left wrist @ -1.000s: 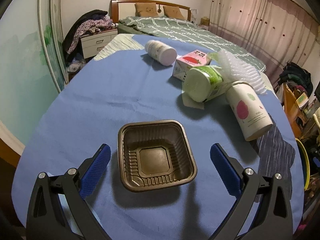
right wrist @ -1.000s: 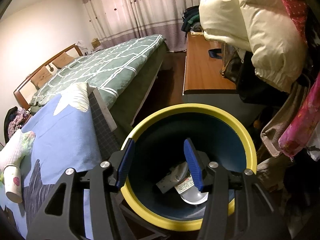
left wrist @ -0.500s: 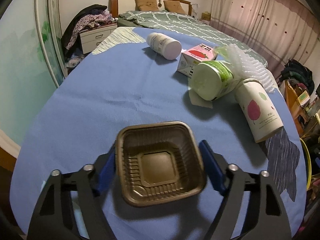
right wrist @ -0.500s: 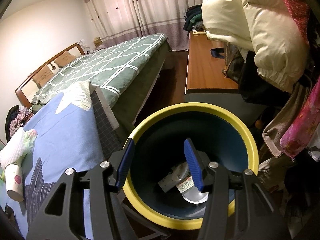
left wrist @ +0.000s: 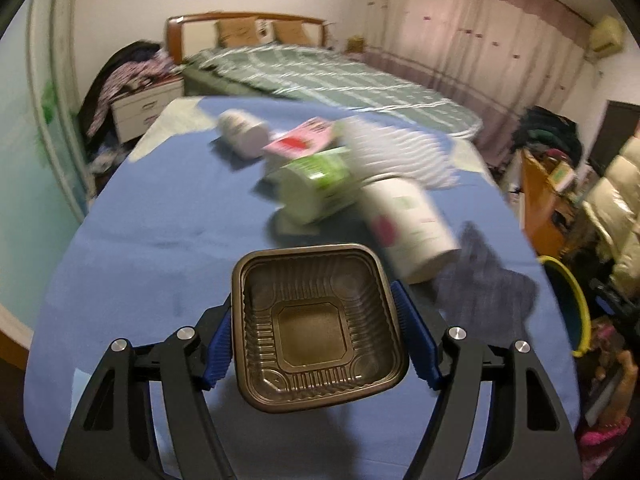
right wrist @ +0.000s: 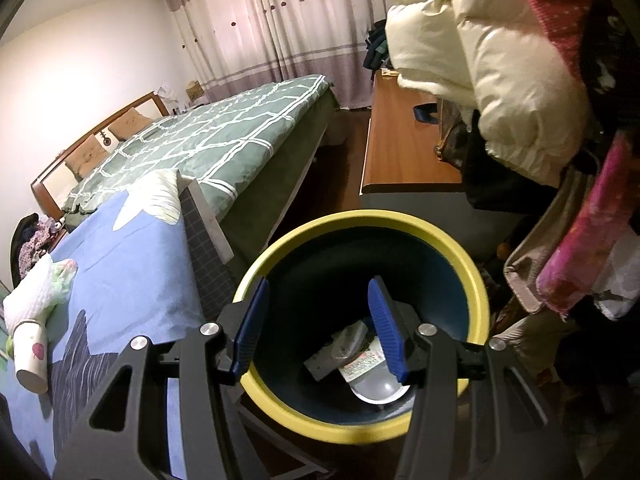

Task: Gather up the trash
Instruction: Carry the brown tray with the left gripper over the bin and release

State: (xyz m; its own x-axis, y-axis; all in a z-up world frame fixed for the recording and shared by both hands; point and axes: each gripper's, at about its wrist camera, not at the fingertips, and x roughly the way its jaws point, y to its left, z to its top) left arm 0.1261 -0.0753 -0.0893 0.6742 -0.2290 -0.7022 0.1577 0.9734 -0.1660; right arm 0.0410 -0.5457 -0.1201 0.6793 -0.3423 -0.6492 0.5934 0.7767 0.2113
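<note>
While my two tools point at different spots, the biggest thing I see is the blue table cloth [left wrist: 160, 240] spread wide under my left one. To the right of the table, on the floor, sits my round bin [right wrist: 476, 280] with its yellow rim and dark inside. Some trash [right wrist: 352, 356] already lies at the bottom of it. My right gripper [right wrist: 318, 322] hangs over the bin with its blue pads apart and nothing between them.

On the far side of the cloth lies a blurry heap: a white paper cup [left wrist: 408, 224] on its side, a green and white tub [left wrist: 312, 188] touching it, a pink box [left wrist: 300, 142] behind the tub, and a white bottle [left wrist: 244, 132] to the left.

Near me is the brown plastic tray [left wrist: 316, 328]. My left gripper [left wrist: 320, 340] is squeezed on it, one blue pad pressed to each side wall. The tray looks lifted a little off the cloth, open side up.
</note>
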